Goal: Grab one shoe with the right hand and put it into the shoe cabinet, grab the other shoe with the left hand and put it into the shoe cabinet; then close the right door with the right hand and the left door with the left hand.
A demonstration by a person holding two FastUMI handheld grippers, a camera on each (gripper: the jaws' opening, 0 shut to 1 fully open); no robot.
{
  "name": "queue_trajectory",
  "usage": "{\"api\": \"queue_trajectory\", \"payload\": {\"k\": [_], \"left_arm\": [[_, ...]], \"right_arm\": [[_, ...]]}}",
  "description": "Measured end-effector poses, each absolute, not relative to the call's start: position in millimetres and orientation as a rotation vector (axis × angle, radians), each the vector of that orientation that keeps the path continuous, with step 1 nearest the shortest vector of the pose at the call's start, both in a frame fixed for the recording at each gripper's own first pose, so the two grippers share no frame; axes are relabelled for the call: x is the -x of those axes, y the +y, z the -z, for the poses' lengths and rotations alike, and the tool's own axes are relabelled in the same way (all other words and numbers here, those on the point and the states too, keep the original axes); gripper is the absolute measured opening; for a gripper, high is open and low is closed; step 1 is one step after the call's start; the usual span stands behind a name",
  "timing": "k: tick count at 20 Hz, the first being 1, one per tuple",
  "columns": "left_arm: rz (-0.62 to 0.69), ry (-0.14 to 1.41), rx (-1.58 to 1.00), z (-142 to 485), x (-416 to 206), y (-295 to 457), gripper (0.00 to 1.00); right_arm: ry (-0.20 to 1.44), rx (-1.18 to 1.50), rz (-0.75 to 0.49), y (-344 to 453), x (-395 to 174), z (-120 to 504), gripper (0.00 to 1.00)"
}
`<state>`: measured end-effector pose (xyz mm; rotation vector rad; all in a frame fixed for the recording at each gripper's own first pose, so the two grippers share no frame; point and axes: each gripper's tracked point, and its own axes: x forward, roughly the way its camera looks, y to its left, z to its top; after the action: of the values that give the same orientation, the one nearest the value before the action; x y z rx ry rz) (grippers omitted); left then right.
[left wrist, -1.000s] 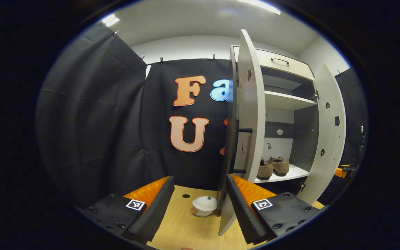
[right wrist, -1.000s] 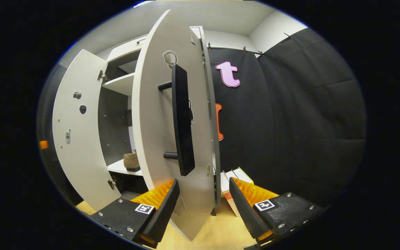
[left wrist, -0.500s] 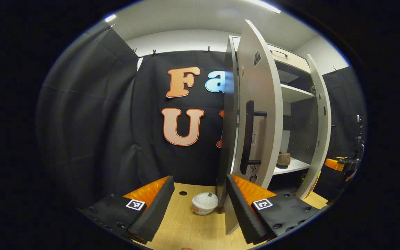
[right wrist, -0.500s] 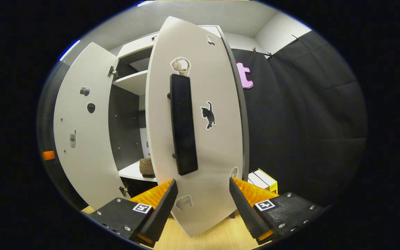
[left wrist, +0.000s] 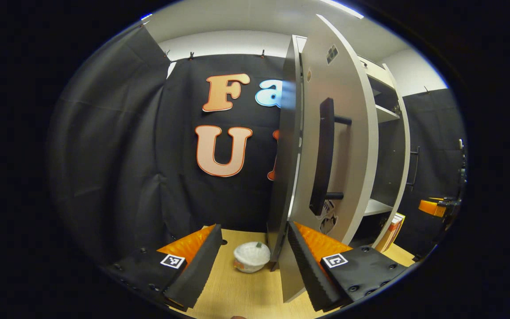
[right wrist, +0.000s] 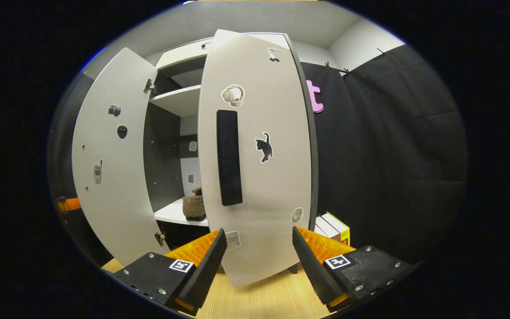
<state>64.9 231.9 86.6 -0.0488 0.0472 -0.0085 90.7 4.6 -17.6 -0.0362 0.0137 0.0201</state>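
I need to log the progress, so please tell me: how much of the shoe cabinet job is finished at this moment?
Done: a brown shoe sits on the cabinet's lower shelf; whether the second is there is hidden by the door. In hand: the right door is partly swung shut, with the open right gripper in front of it, and the left door stands ajar by the open left gripper. Left: shutting both doors fully.

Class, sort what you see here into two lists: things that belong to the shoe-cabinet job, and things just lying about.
Job:
shoe cabinet
right door
left door
shoe
left hand-held gripper
right hand-held gripper

Lying about:
white bowl
boxes
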Motion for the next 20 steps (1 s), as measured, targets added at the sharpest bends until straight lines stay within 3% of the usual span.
{"api": "queue_trajectory", "payload": {"k": [1,3,5,7,11,13,15,20], "left_arm": [[0.008,0.047,0.046,-85.4,-67.6,231.7,0.99],[0.022,0.054,0.05,-81.7,-71.2,225.3,0.94],[0.025,0.064,0.042,-76.5,-76.1,221.7,0.99],[0.023,0.069,0.036,-71.9,-77.2,219.6,0.94],[0.054,0.066,0.051,-65.8,-85.1,201.8,0.99],[0.05,0.074,0.053,-61.3,-85.1,201.0,0.94],[0.047,0.087,0.085,-58.0,-82.5,197.4,0.99],[0.066,0.088,0.056,-59.8,-85.6,175.4,0.92]], "right_arm": [[0.014,0.038,-0.02,5.5,-88.3,17.0,0.92],[0.009,0.039,-0.018,6.0,-80.7,13.9,0.92],[0.001,0.037,-0.025,7.9,-73.3,9.5,0.92],[-0.008,0.037,-0.043,11.4,-66.0,4.8,0.92],[-0.033,0.062,-0.052,7.5,-55.9,-5.0,0.92],[-0.038,0.074,-0.052,6.0,-43.9,-10.8,0.92],[-0.038,0.07,-0.052,1.0,-41.0,-11.0,0.92],[-0.047,0.032,-0.074,-3.9,-39.0,-13.0,0.92]]}}
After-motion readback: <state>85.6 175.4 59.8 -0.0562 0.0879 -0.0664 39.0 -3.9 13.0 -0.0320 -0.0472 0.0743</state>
